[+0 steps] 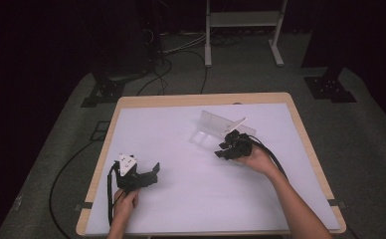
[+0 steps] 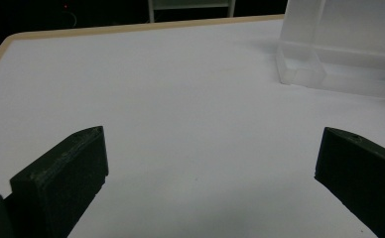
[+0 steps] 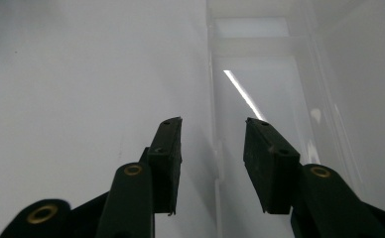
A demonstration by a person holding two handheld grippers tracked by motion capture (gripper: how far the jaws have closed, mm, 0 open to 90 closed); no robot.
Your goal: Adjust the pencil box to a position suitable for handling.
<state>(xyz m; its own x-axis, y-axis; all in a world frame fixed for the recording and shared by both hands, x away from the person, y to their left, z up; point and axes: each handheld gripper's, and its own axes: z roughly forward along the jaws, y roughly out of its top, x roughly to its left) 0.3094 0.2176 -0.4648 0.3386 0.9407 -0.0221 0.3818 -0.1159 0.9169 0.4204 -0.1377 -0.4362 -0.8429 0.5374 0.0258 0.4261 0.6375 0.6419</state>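
My right gripper point(image 3: 213, 163) has its jaws partly spread, straddling the near wall of the clear plastic box point(image 3: 260, 99) without visibly pressing it; I cannot tell whether a pad touches. In the high view that box point(image 1: 216, 127) sits on the white table point(image 1: 181, 199) at about one o'clock from centre, its lid point(image 1: 220, 121) raised. My left gripper point(image 2: 210, 173), at about eight o'clock, has its jaws spread wide over bare surface, well apart from the box.

A white mat point(image 1: 181, 149) covers the wooden table point(image 1: 201, 99); a white frame point(image 1: 243, 20) stands beyond.
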